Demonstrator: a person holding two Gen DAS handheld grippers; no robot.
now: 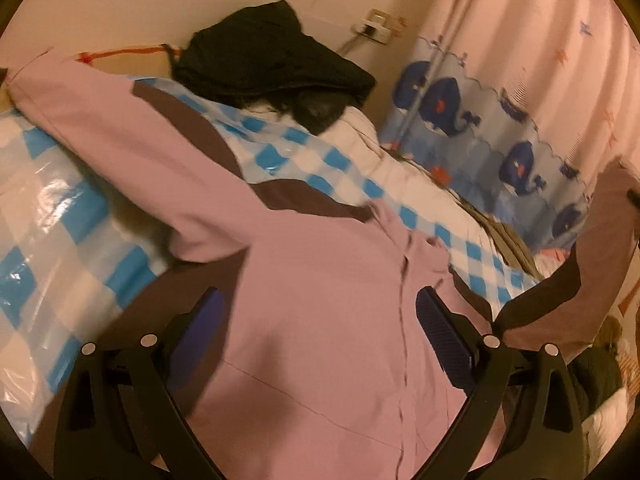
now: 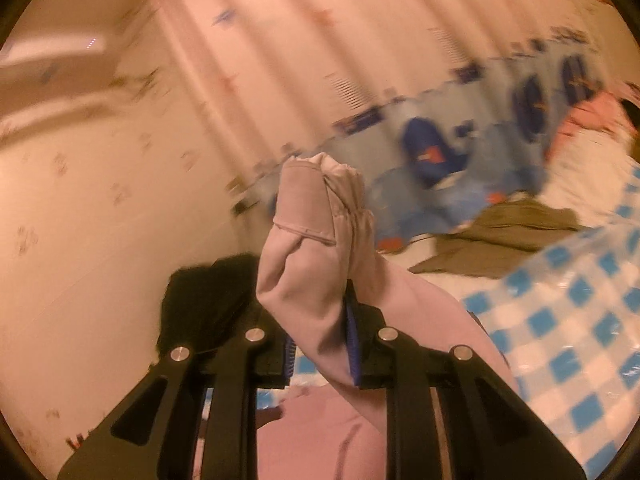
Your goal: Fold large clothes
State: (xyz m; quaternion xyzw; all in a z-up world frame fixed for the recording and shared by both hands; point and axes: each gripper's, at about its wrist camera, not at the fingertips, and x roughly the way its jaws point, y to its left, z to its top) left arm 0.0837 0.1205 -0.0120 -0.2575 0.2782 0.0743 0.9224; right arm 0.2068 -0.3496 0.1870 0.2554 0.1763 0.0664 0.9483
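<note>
Right gripper [image 2: 320, 332]: clamped on pink jacket cuff [image 2: 316, 240], raised. Left gripper [image 1: 320, 320]: jaws wide, empty, over pink jacket [image 1: 320, 320] spread on blue-checked bed cover [image 1: 280, 152]. Black garment [image 1: 264, 52] beyond, by whale-print curtain [image 1: 460, 100].

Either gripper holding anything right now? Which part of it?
Right gripper: shut on the pink jacket, gripped at a sleeve cuff. Left gripper: jaws wide open over the jacket's body, holding nothing.

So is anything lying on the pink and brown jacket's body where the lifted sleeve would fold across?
Nothing visible: the right gripper pinches the pink sleeve cuff, and the pink and brown jacket lies bare. The black clothes pile sits beyond it.
</note>
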